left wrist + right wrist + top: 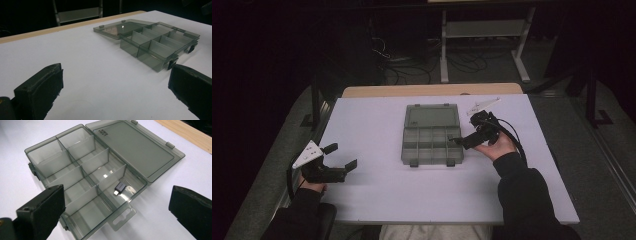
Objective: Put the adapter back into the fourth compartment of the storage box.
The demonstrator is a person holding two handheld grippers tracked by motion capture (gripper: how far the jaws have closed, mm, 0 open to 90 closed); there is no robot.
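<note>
A smoky clear compartment box (432, 145) lies in the middle of the white table (377, 195), its lid (432, 116) folded flat open toward the far side. In the right gripper view the box (75, 182) has several divided cells, and a small dark adapter with a metal plug (119, 188) lies in the cell beside the lid hinge. My right gripper (457, 139) hovers at the box's right edge, open, nothing between its jaws. My left gripper (343, 156) rests near the table's left front, open and holding nothing; its view shows the box (155, 42) farther off.
A wooden tabletop strip (432, 90) runs along the far side of the white board. Beyond it stand a white metal frame (482, 35) and floor cables (412, 65). A dark post (314, 102) stands by the table's left edge.
</note>
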